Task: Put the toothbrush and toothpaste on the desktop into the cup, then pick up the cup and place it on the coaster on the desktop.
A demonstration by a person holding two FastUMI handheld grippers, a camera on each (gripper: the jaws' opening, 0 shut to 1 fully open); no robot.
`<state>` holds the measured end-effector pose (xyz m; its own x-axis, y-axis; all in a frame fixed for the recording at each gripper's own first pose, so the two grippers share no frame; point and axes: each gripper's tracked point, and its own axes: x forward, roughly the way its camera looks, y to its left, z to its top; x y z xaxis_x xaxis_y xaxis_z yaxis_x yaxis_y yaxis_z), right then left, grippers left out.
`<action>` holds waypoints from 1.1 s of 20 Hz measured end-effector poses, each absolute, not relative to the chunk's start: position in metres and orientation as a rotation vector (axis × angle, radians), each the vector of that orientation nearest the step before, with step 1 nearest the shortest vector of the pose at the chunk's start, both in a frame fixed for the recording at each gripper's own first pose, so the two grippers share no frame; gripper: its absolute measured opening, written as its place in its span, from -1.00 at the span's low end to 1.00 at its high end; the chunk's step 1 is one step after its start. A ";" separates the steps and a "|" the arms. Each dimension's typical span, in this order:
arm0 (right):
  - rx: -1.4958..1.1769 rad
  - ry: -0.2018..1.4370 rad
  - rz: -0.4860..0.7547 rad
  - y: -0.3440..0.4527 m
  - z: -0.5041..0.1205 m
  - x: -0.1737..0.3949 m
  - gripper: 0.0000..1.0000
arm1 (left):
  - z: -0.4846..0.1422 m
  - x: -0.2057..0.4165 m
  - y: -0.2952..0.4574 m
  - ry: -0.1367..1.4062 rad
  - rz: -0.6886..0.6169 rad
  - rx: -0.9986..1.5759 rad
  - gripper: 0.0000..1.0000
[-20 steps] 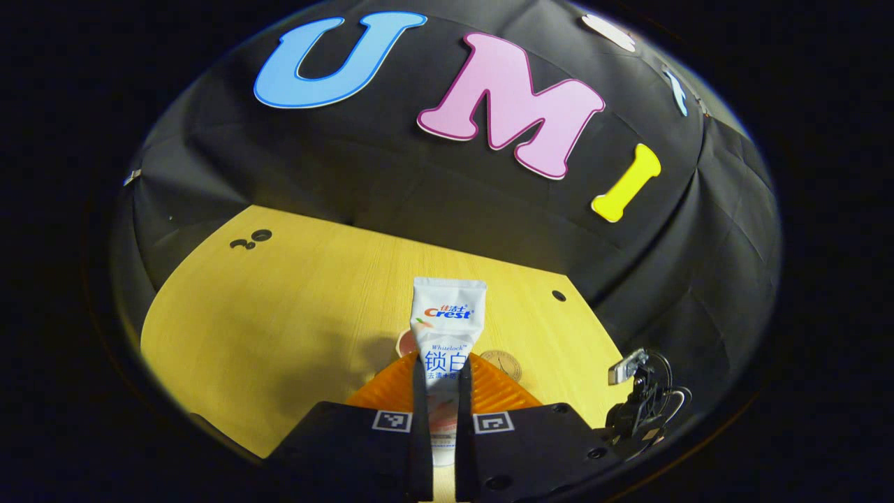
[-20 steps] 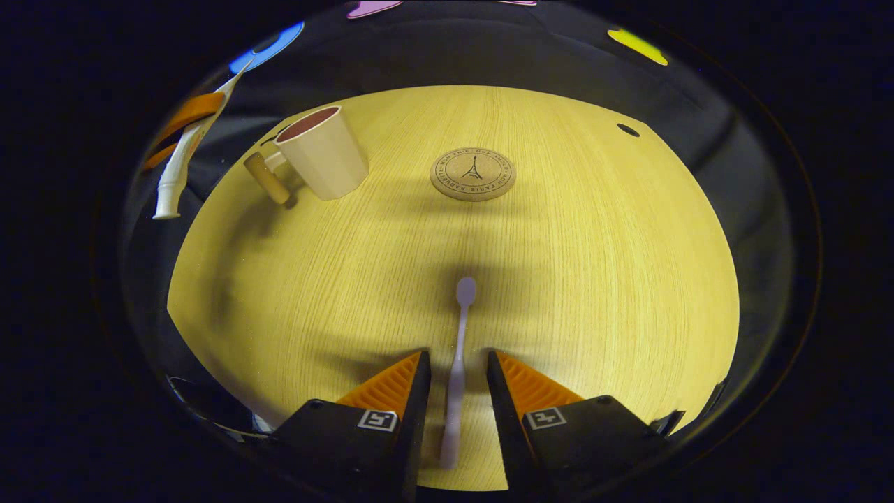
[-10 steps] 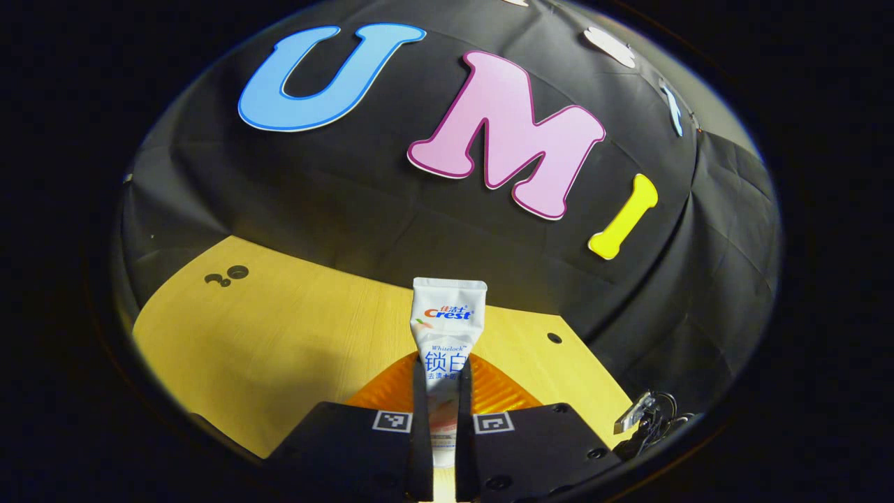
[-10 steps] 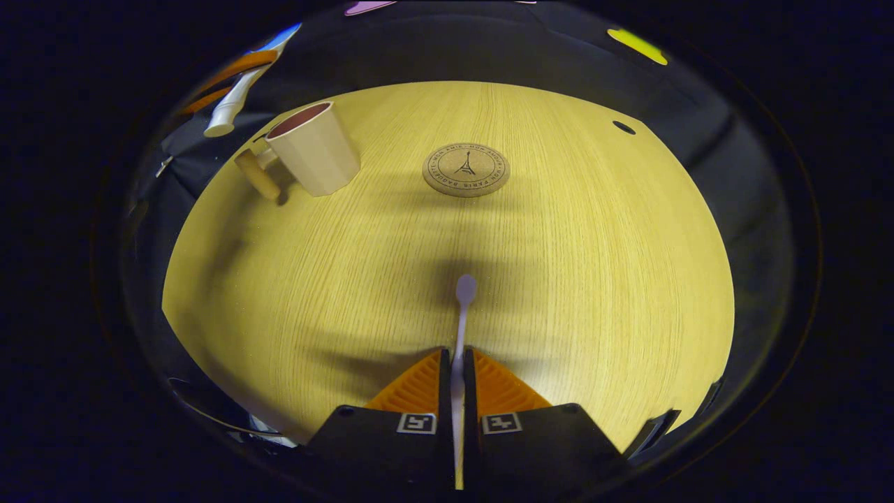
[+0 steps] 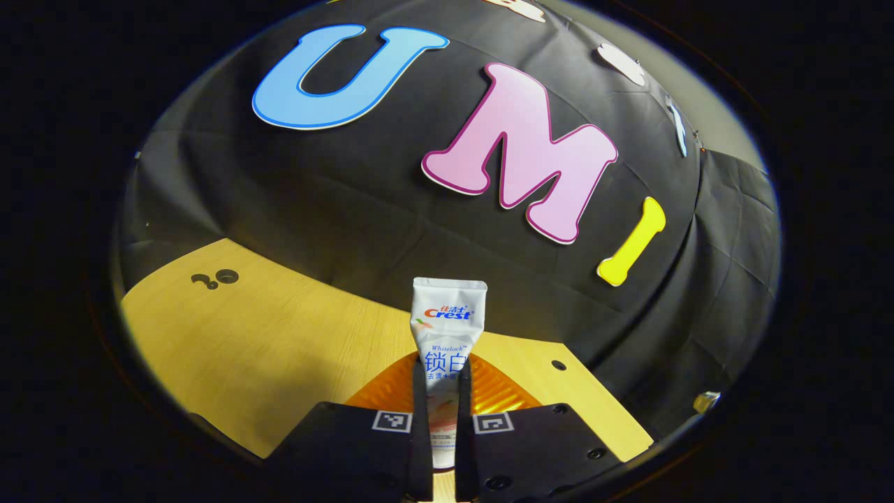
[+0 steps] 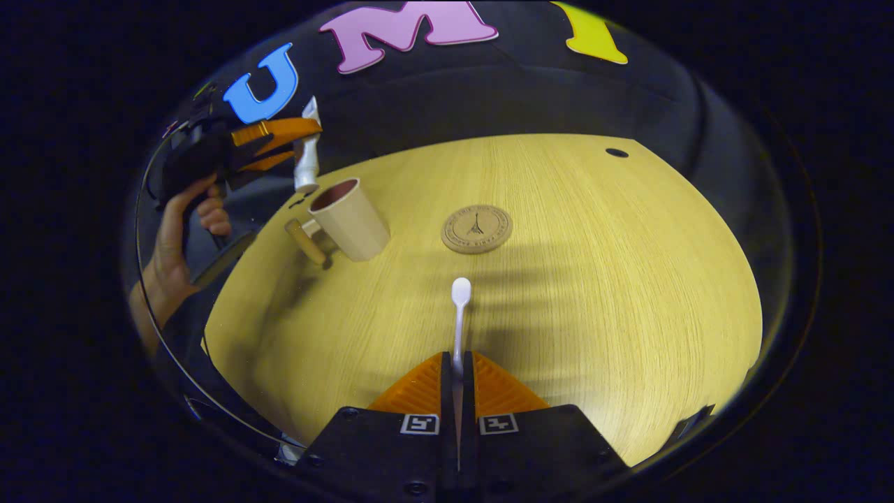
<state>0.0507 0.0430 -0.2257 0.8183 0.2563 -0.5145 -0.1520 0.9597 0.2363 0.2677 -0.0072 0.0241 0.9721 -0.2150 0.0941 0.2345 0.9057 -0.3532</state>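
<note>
My left gripper [image 5: 440, 391] clamps the toothpaste [image 5: 445, 328], my right gripper [image 6: 458, 370] the toothbrush [image 6: 459, 314]; neither is in the cup [image 6: 349, 220] yet, coaster [image 6: 476, 228] bare.

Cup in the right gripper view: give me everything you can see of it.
The cream tapered cup with a reddish-brown inside stands upright on the wooden desktop, to the left of the round cork coaster and apart from it. A light wooden peg handle juts out from its left side. Nothing shows inside it. The white toothpaste tube, capped end down, hangs just above its rim.
</note>
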 end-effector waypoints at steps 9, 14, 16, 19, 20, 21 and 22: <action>0.323 0.331 0.313 0.053 -0.146 0.085 -0.89 | -0.013 0.286 -0.016 -0.095 -0.183 -0.366 -0.65; 0.376 0.216 0.342 0.056 -0.116 0.119 -0.89 | -0.032 0.279 -0.018 -0.110 -0.155 -0.349 -0.63; 0.392 0.167 0.348 0.059 -0.106 0.130 -0.88 | -0.036 0.273 -0.021 -0.111 -0.165 -0.350 -0.55; 0.414 0.090 0.354 0.063 -0.090 0.147 -0.89 | -0.040 0.267 -0.024 -0.112 -0.177 -0.351 -0.41; 0.416 0.065 0.356 0.064 -0.083 0.152 -0.89 | -0.044 0.265 -0.023 -0.110 -0.173 -0.348 -0.38; 0.419 0.044 0.359 0.067 -0.078 0.156 -0.89 | -0.047 0.262 -0.022 -0.105 -0.167 -0.348 -0.51; 0.424 0.022 0.362 0.070 -0.071 0.161 -0.89 | -0.051 0.261 -0.022 -0.097 -0.161 -0.346 -0.28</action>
